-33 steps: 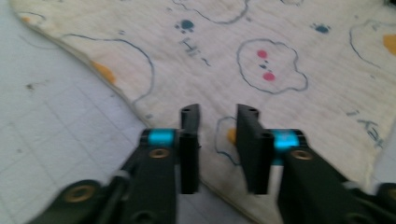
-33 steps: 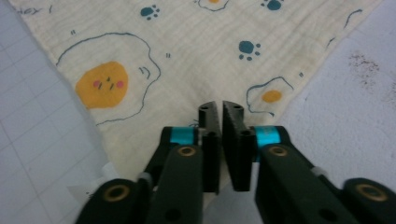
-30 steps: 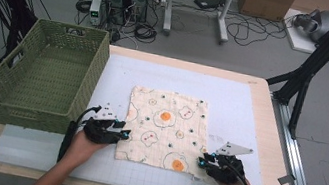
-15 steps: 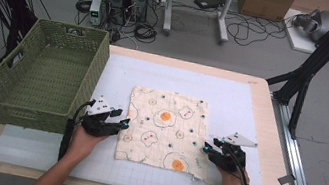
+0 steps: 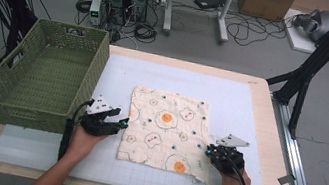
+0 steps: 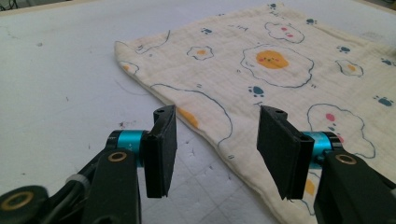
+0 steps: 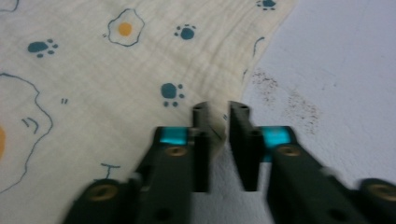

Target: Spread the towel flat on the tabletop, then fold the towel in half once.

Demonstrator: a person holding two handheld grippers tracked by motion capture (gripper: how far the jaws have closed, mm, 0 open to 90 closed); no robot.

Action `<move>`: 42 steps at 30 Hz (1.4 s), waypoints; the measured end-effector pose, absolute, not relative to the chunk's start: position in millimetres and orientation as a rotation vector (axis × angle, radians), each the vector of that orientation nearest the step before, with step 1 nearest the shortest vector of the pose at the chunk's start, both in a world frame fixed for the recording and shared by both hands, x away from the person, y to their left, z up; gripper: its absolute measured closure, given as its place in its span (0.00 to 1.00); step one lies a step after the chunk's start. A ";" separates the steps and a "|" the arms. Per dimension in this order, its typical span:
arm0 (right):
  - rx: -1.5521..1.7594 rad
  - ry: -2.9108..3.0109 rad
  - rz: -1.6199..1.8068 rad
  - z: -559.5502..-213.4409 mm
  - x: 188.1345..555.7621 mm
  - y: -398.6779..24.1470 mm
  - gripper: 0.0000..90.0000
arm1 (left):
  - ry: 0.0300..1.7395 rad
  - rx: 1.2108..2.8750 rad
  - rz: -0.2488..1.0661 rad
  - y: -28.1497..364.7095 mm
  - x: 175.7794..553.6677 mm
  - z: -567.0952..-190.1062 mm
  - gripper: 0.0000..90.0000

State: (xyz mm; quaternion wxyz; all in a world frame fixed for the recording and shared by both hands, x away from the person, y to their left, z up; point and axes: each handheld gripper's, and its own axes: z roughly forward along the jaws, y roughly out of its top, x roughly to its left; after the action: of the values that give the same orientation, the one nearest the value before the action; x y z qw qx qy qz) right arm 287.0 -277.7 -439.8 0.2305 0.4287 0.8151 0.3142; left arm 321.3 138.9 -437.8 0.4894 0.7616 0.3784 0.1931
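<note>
Black two-jaw tongs, one pair per hand, both at the near edge of a printed cloth.

Right tongs [image 7: 219,140]: jaws drawn almost together over the cloth's near right edge, having just been closing. A fold of the hem sits between the pads, apparently pinched, so these count as clenched on the cloth. The hold falls at the corner, presumably because a corner gives a clean line for lifting or folding.

Left tongs [image 6: 215,149]: released, jaws standing wide and having just been opening. The cloth's near left edge runs between the two pads, but neither pad presses on it. The gap straddles the hem, a position that suits closing on it to match the right side.

Cloth [image 5: 166,131]: cream muslin printed with fried eggs and blue paw marks. It lies flat and spread near the middle of the surface, slightly askew, with its near right corner rumpled at the right tongs.

Mat [image 5: 233,96]: pale gridded sheet under the cloth, covering most of the surface [image 5: 260,83].

Basket [image 5: 38,76]: green woven, open-topped, nothing visible inside. It stands at the left of the surface, just beside the left tongs, a likely destination for the cloth.
</note>
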 end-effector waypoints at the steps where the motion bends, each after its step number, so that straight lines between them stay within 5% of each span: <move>1: 1.192 2.213 0.887 -439.2 285.7 -279.5 0.65 | 0.920 1.846 0.469 139.1 321.3 -437.6 0.53; 3: 1.210 2.150 0.946 -435.7 284.0 -284.5 0.49 | 0.923 1.832 0.465 139.3 321.4 -437.1 0.49; 9: 1.175 2.028 1.108 -422.5 279.9 -303.7 0.28 | 0.915 1.754 0.463 139.8 320.7 -432.9 0.25; 17: 1.130 2.033 1.153 -418.9 278.7 -311.7 0.13 | 0.838 1.760 0.460 139.1 317.6 -427.5 0.23; 42: 1.146 2.010 1.165 -417.4 281.7 -314.7 0.12 | 0.852 1.758 0.442 142.4 318.9 -426.6 0.24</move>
State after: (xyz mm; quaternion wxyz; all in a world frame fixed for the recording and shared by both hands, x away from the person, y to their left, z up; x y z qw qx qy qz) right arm 281.7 -314.7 -417.4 0.2719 0.4256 0.7467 0.4329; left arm 318.9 142.4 -426.6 0.5392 0.7391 0.3584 0.1858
